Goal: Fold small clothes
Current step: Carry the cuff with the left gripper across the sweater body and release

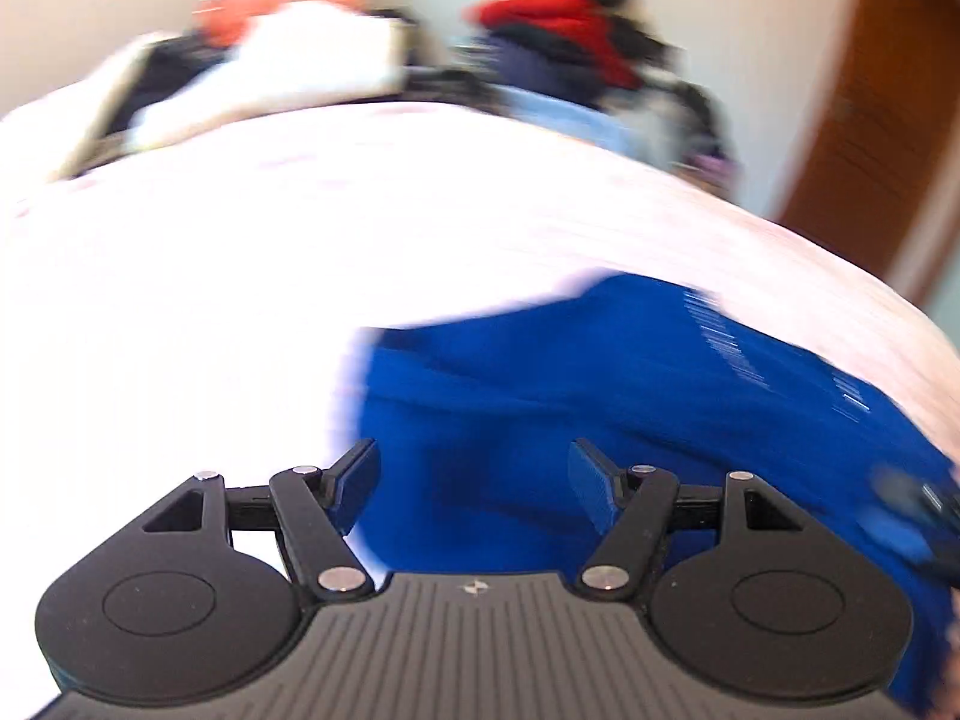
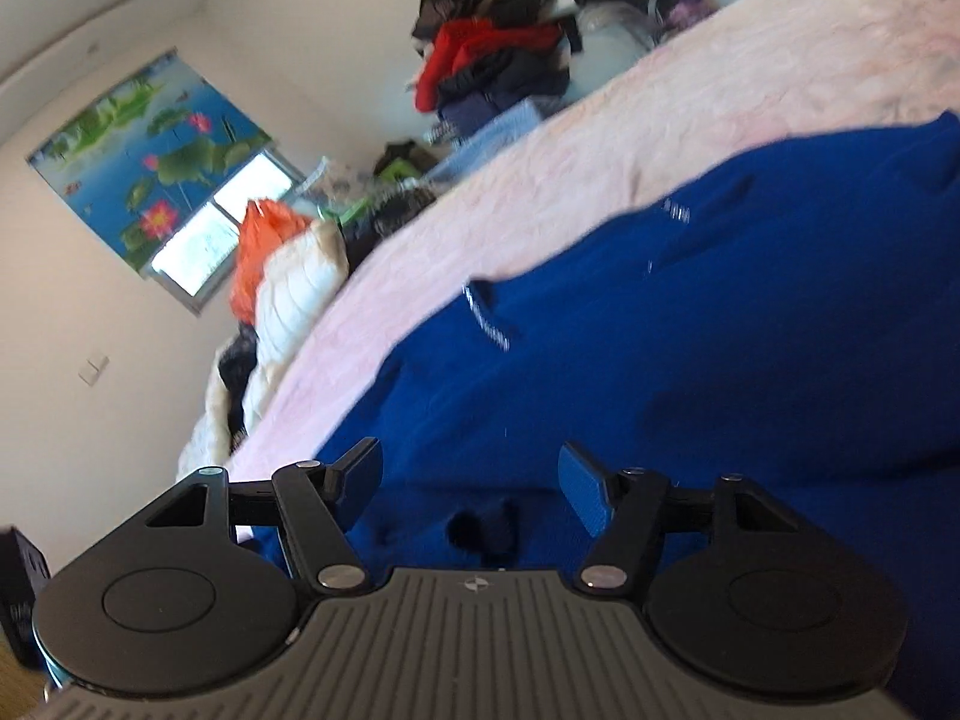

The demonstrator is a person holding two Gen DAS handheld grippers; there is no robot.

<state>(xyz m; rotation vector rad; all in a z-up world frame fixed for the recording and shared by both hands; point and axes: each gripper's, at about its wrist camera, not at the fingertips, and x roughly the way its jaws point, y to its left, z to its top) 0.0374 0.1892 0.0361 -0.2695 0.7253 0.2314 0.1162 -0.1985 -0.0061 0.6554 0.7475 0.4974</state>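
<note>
Home bedroom: pink bedspread point(image 2: 600, 138), piled clothes point(image 2: 498, 54), lotus window blind point(image 2: 150, 150).

left wrist view smeared by motion blur, blue garment point(image 1: 540, 420) cut off at the right edge, clothes pile point(image 1: 558, 36) beyond the bed point(image 1: 300, 240) indistinct, white markings on the garment unreadable

A big bed with a soft pale pink cover point(image 2: 690, 120) holds everything. A bright blue piece of clothing point(image 2: 690, 360) lies spread out right on the cover, with tiny white marks on it. At the far edge of the bed sits a messy pile of clothes point(image 2: 504, 60), red and dark. Beside the bed's other end rest a white puffy thing point(image 2: 294, 294) and an orange bag point(image 2: 264, 246).
</note>
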